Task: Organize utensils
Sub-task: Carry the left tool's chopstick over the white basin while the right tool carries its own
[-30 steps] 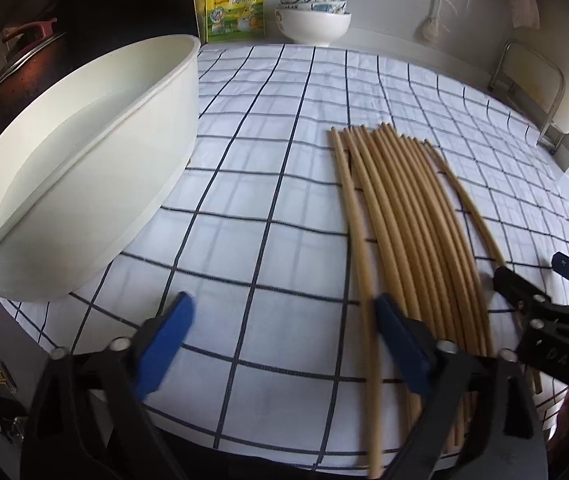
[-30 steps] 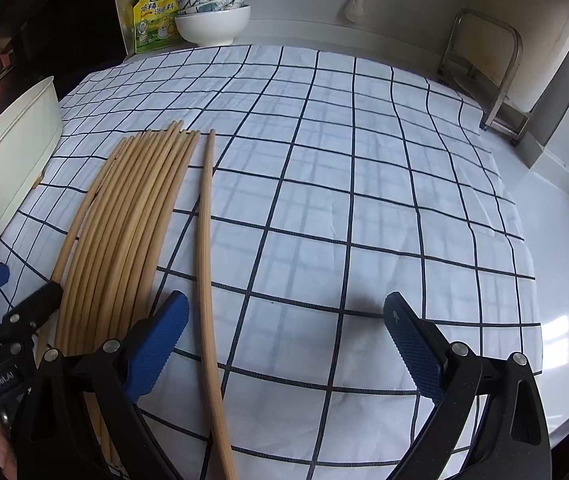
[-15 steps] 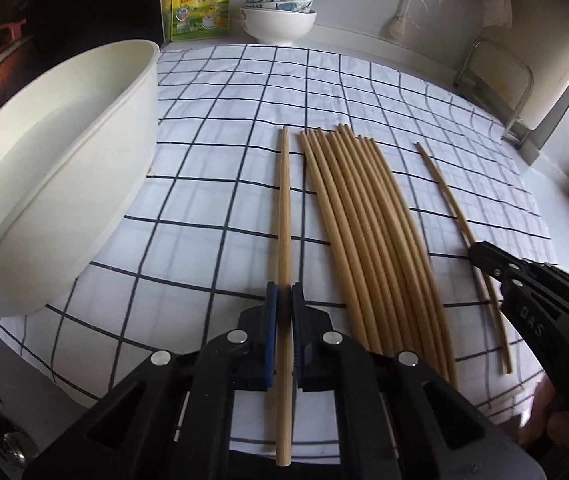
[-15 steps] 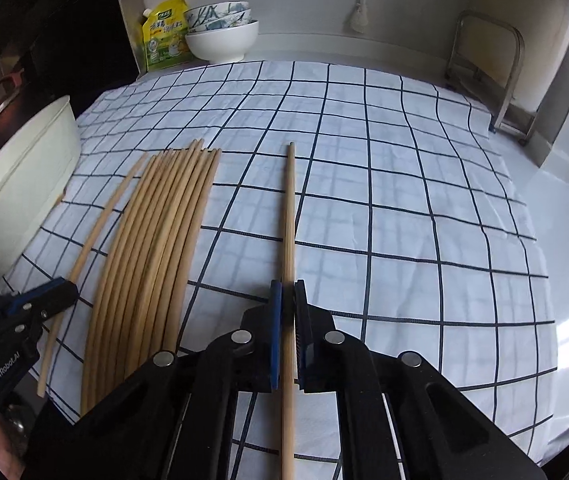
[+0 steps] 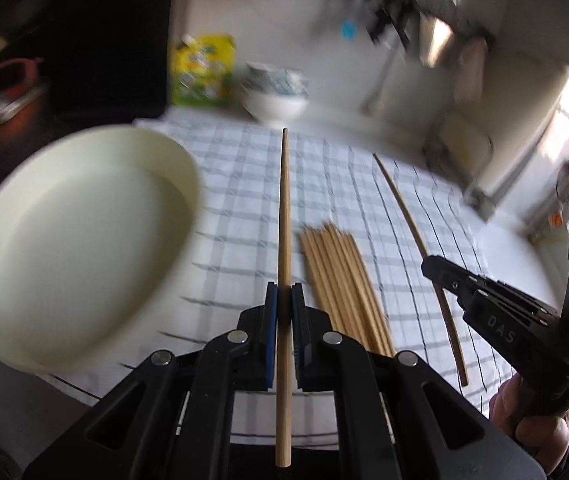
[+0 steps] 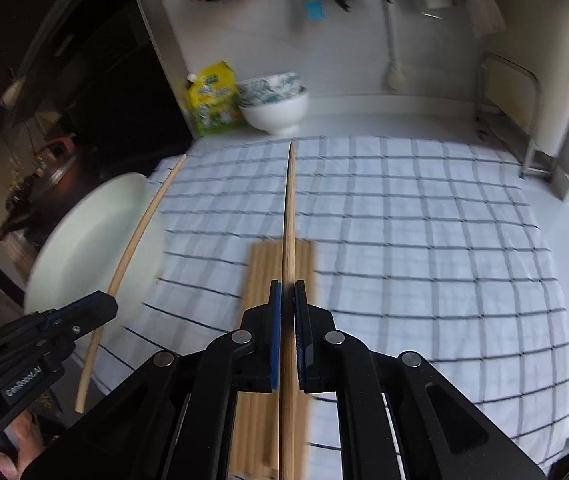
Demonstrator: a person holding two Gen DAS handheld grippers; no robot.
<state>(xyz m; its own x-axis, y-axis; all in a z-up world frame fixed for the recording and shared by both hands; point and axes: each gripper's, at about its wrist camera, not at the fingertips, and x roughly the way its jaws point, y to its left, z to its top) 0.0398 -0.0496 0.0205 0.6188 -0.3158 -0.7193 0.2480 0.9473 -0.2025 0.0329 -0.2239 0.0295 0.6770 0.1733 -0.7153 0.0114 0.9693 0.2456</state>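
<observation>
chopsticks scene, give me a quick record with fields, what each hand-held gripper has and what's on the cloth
left hand-held gripper: shut on one chopstick, raised off the cloth
right hand-held gripper: shut on a second chopstick, also raised
chopstick bundle: lying flat on the checked cloth, between the two grippers
white basin: at the cloth's left edge, nothing visible inside
stacked bowls: beyond the cloth's far edge, beside a yellow pouch
image quality: motion blur in both views
</observation>
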